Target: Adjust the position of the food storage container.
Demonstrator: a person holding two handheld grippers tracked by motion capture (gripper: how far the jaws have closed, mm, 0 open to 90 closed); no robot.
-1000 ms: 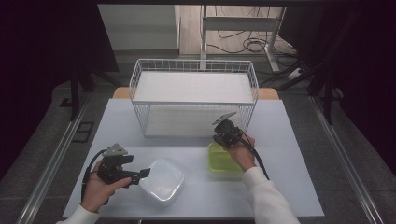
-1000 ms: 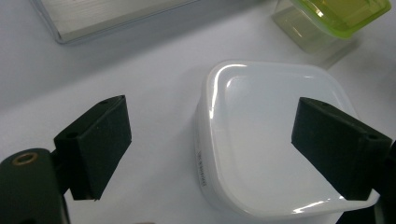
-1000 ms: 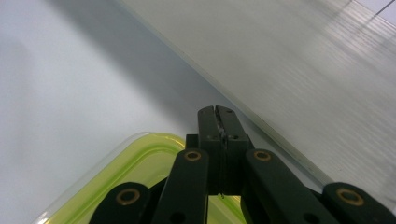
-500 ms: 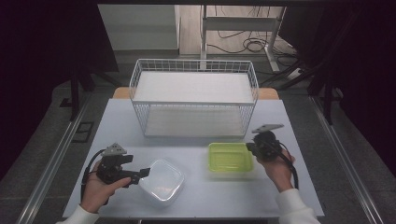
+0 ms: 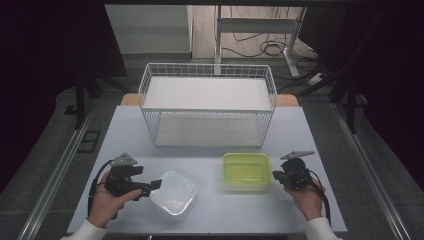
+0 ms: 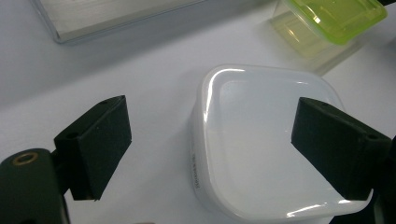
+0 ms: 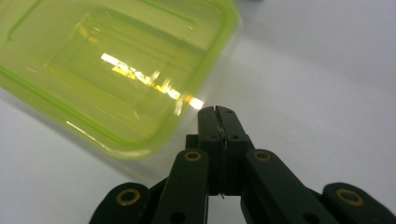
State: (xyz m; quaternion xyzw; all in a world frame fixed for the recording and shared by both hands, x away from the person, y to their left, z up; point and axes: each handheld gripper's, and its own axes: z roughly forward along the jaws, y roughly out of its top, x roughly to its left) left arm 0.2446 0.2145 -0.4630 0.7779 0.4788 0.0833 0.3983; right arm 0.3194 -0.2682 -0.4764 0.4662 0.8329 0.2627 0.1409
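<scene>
A white wire basket (image 5: 207,107) stands at the back of the pale table (image 5: 210,215).

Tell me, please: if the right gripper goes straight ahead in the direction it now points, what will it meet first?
Most likely the green container. The right gripper, jaws shut, points at its near corner from close by, with bare table on the other side. The high view agrees: the tips aim at the container's right edge. Exact height is unclear.
</scene>
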